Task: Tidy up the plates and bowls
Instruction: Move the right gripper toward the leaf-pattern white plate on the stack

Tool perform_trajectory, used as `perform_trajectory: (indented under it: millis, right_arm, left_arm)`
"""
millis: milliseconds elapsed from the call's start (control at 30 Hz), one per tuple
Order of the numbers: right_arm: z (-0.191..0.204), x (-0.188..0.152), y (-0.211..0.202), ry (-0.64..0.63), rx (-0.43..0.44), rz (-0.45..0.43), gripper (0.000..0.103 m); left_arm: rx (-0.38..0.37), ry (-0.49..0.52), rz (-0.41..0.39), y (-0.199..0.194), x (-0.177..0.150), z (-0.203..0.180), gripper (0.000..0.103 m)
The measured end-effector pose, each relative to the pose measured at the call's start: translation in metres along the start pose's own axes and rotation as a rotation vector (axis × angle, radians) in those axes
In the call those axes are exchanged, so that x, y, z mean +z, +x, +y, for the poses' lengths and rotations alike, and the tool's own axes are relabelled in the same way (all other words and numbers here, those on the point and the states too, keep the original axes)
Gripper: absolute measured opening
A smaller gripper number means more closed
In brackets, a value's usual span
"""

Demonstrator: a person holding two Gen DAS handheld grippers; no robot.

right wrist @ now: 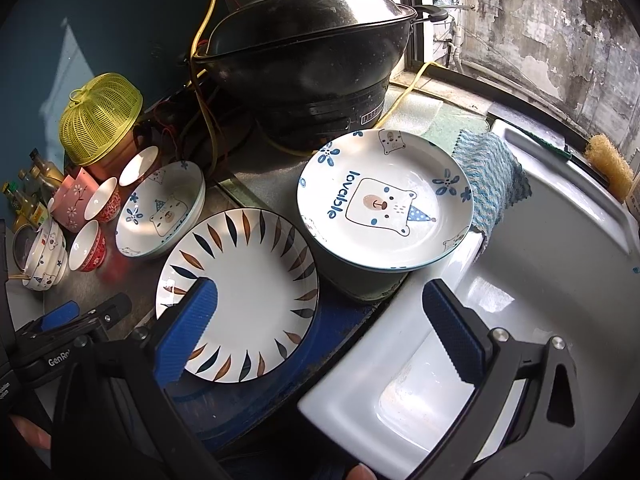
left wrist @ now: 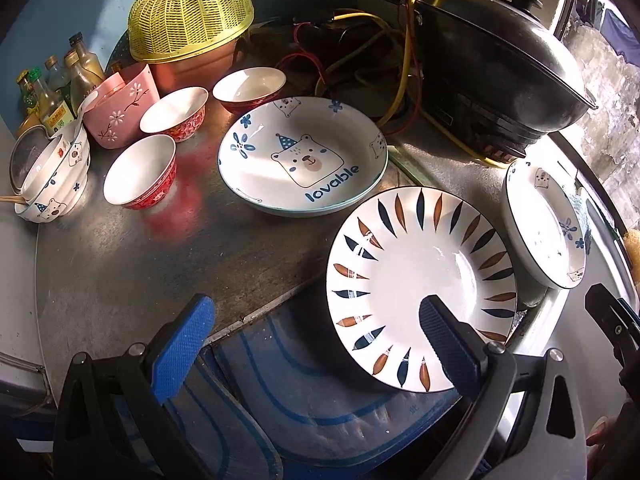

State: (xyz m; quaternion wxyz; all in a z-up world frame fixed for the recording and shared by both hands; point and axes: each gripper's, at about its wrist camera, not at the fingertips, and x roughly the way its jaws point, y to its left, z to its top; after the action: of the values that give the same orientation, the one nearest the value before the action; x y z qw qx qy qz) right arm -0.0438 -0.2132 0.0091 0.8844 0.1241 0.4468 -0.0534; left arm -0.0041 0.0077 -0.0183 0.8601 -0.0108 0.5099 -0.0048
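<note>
A leaf-pattern plate (left wrist: 420, 276) (right wrist: 244, 304) lies at the counter's front edge. A bear "lovable" plate (left wrist: 302, 156) (right wrist: 160, 212) sits behind it, and another bear plate (right wrist: 386, 200) (left wrist: 548, 220) rests on a dark pot by the sink. Three red bowls (left wrist: 140, 172) (right wrist: 86, 246) stand at the left. My left gripper (left wrist: 316, 344) is open, its right finger over the leaf plate's near rim. My right gripper (right wrist: 320, 320) is open, its left finger over the same plate's near side. Both are empty.
A black lidded wok (right wrist: 308, 52) on a cooker with cables stands at the back. A yellow mesh cover (left wrist: 188, 16), pink cup (left wrist: 120, 108), stacked bear bowls (left wrist: 52, 176) and bottles are at the left. A white sink (right wrist: 520, 300) with a blue cloth (right wrist: 492, 184) is on the right.
</note>
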Motion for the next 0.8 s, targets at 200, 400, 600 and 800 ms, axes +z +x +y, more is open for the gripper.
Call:
perform_trajectory:
  millis: [200, 400, 600, 800]
  right_arm:
    - [-0.0013, -0.0001, 0.0023, 0.005, 0.003, 0.007, 0.103]
    - [-0.0007, 0.0012, 0.0033, 0.006, 0.003, 0.009, 0.103]
    - [-0.0002, 0.0019, 0.0038, 0.007, 0.004, 0.011, 0.103]
    - [0.0006, 0.0021, 0.0044, 0.008, 0.003, 0.012, 0.103]
  left_arm:
    - [-0.001, 0.007, 0.01, 0.0033, 0.0012, 0.0006, 0.103]
    - [0.008, 0.032, 0.003, 0.0029, 0.0027, -0.0017, 0.103]
    - [0.011, 0.033, 0.006, 0.004, 0.0035, -0.0015, 0.103]
    - [0.012, 0.031, 0.012, 0.0068, 0.0042, 0.0004, 0.103]
